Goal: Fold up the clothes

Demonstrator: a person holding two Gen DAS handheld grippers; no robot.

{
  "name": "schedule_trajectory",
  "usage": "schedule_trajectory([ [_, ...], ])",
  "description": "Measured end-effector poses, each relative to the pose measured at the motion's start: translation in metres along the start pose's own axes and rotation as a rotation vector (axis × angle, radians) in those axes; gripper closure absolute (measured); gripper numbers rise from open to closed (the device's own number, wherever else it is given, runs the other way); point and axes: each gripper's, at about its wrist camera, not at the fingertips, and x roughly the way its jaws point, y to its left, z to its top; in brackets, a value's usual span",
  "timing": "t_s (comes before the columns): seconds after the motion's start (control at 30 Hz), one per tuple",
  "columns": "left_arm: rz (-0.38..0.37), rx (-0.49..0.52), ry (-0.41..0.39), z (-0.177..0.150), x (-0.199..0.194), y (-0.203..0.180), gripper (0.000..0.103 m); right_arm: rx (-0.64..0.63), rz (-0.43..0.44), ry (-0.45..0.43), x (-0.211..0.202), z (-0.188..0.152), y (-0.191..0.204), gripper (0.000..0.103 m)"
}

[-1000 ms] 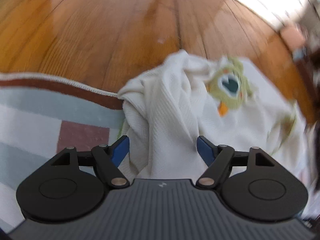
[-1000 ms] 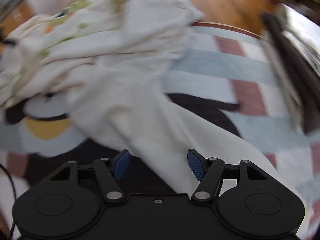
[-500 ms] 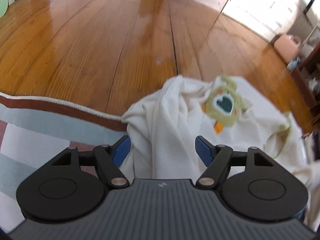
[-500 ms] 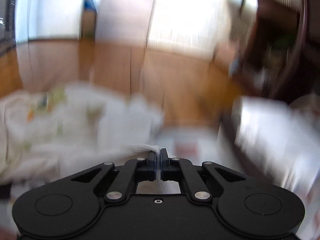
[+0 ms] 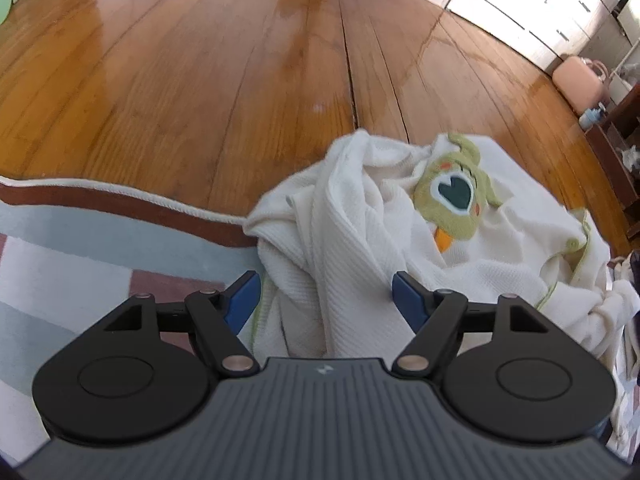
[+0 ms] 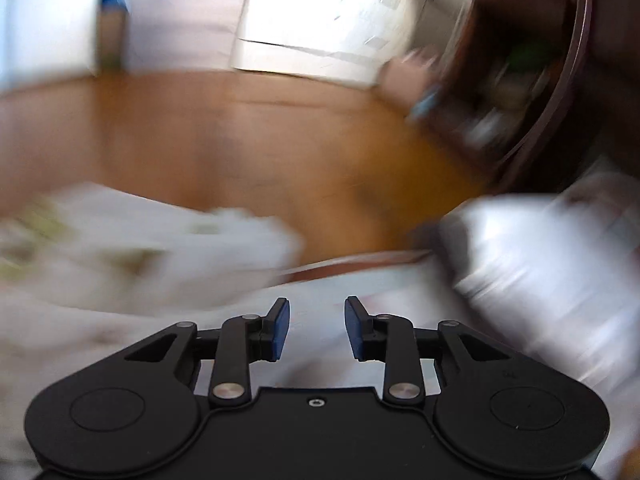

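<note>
The cream garment (image 5: 360,240) lies crumpled at the rug (image 5: 80,248) edge, partly on the wood floor (image 5: 200,80). The left gripper (image 5: 324,294) is spread over a fold of it. The right gripper (image 6: 316,328), blurred, is parted, holding nothing.

Black hand-held gripper (image 5: 324,296), blue pads (image 5: 241,300), silver pivot screws.

Glossy wooden plank floor (image 5: 208,80), striped rug (image 5: 80,248) at its edge, white cabinets (image 5: 532,4) beyond, sunlit.
</note>
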Motion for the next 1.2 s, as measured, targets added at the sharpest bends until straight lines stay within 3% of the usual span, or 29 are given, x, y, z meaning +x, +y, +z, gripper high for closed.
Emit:
schedule_trajectory([
  [0.1,0.002,0.013,0.033,-0.003,0.009,-0.002,0.029,0.086,0.28,0.099,0.0,-0.013,0.003,0.054],
  [0.23,0.005,0.023,0.033,0.003,0.016,-0.004,0.023,0.084,0.421,0.235,0.025,-0.029,0.029,0.048],
  [0.33,0.023,0.022,0.05,0.002,0.022,-0.003,0.017,0.11,0.491,0.321,0.043,-0.039,0.049,0.048],
  [0.43,-0.007,-0.016,0.076,-0.002,0.029,0.005,0.016,0.176,0.579,0.389,0.048,-0.053,0.068,0.046],
  [0.6,-0.015,-0.084,0.093,0.0,0.037,0.007,0.011,0.123,0.518,0.409,0.052,-0.066,0.094,0.029],
  [0.67,0.004,-0.029,0.059,-0.002,0.034,-0.001,0.016,0.09,0.477,0.398,0.054,-0.071,0.097,0.029],
  [0.73,0.026,0.033,0.027,-0.004,0.03,-0.01,0.056,0.104,0.497,0.373,0.054,-0.072,0.091,0.028],
  [0.8,0.048,0.096,0.001,-0.006,0.025,-0.019,0.074,0.113,0.511,0.354,0.057,-0.075,0.094,0.027],
  [0.9,0.081,0.19,-0.036,-0.009,0.016,-0.032,0.076,0.043,0.518,0.295,0.057,-0.079,0.104,0.045],
  [0.97,0.103,0.253,-0.061,-0.011,0.011,-0.041,0.077,-0.041,0.468,0.252,0.053,-0.08,0.114,0.057],
  [1.0,0.114,0.285,-0.074,-0.012,0.008,-0.045,0.079,-0.083,0.441,0.236,0.048,-0.078,0.116,0.084],
  [1.03,0.125,0.316,-0.087,-0.013,0.005,-0.05,0.079,-0.124,0.414,0.22,0.044,-0.076,0.118,0.091],
  [1.17,0.138,0.205,-0.063,-0.008,0.001,-0.021,0.079,-0.222,0.342,0.064,0.012,-0.062,0.105,0.093],
  [1.2,0.107,0.155,-0.054,-0.007,0.0,-0.012,0.079,-0.246,0.324,0.024,0.004,-0.058,0.102,0.094],
])
